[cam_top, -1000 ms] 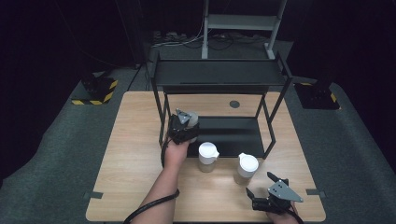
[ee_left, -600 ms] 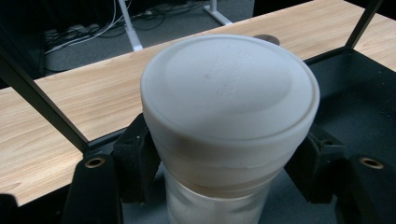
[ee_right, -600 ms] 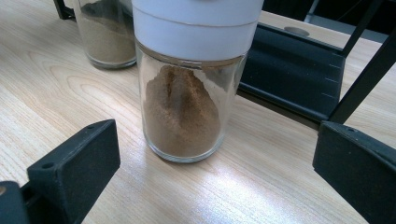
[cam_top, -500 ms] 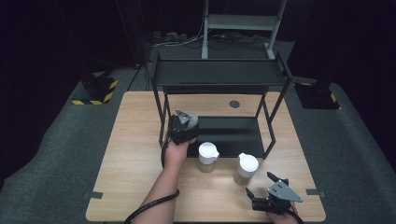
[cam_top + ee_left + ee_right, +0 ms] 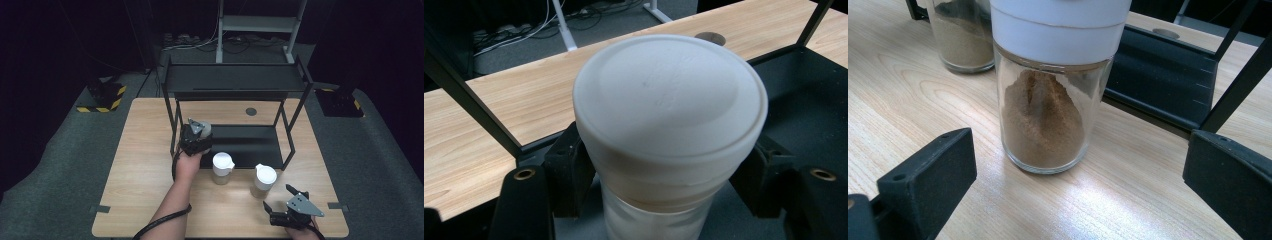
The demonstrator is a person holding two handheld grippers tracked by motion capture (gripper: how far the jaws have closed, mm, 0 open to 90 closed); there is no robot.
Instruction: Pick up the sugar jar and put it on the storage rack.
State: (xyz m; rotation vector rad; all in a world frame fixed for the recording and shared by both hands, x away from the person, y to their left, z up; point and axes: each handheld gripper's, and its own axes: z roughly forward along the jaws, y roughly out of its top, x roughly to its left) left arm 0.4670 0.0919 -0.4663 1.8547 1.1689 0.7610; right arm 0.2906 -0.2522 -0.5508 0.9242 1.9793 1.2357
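My left gripper (image 5: 196, 136) is shut on a glass jar with a white lid (image 5: 669, 100), its pads (image 5: 569, 170) pressing both sides just under the lid. It holds the jar at the left end of the black rack's lower shelf (image 5: 250, 145); whether the jar rests on the shelf is hidden. Two more white-lidded jars of brown powder stand on the wooden table, one (image 5: 222, 167) by my left hand and one (image 5: 264, 180) to its right. My right gripper (image 5: 277, 197) stands open near the front edge, and the nearer jar (image 5: 1048, 115) is just beyond its fingers (image 5: 928, 180).
The black two-tier rack (image 5: 235, 80) stands mid-table with thin legs at its corners. A round grommet hole (image 5: 251, 111) lies behind it. The other jar (image 5: 960, 40) shows at the upper left of the right gripper view. Dark floor surrounds the table (image 5: 145, 165).
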